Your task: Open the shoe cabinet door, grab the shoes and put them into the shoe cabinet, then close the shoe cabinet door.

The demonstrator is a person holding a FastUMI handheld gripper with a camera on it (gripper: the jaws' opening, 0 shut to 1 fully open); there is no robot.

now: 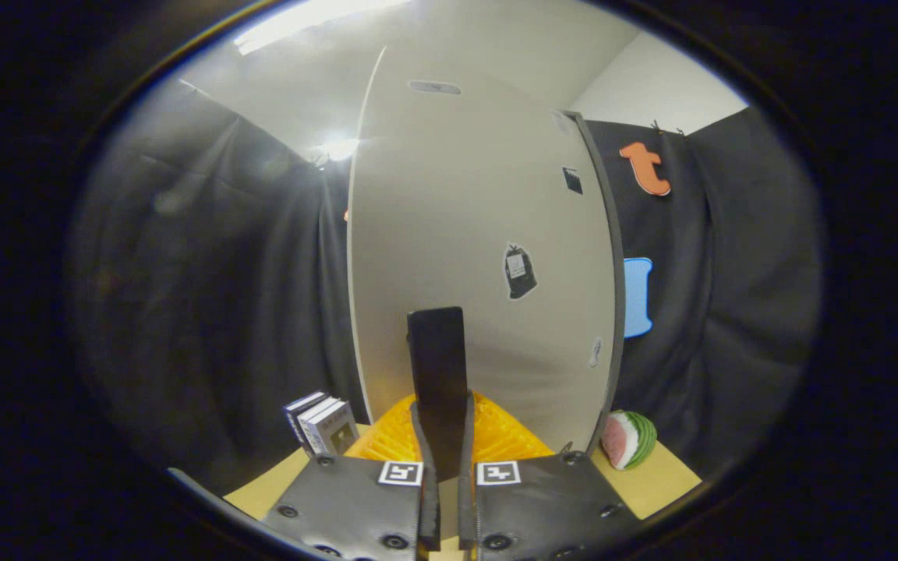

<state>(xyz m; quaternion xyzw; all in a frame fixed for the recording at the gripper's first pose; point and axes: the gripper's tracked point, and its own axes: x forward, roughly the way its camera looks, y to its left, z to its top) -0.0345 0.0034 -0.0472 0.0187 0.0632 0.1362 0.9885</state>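
Note:
The shoe cabinet's pale door (480, 234) stands upright right ahead of me, carrying a few small stickers. Its dark edge runs down the right side. A flat black handle (437, 358) sticks out from the door's lower middle and runs down between my fingers. My gripper (443, 425) is shut on this handle, with a finger pressed against each side. Whether the door is ajar or fully closed against the cabinet cannot be told from here.
Several small books (323, 425) stand on the wooden tabletop (655, 483) to the left of the door's foot. A toy watermelon slice (630, 440) lies by the door's right foot. Black cloth wall hangs on both sides.

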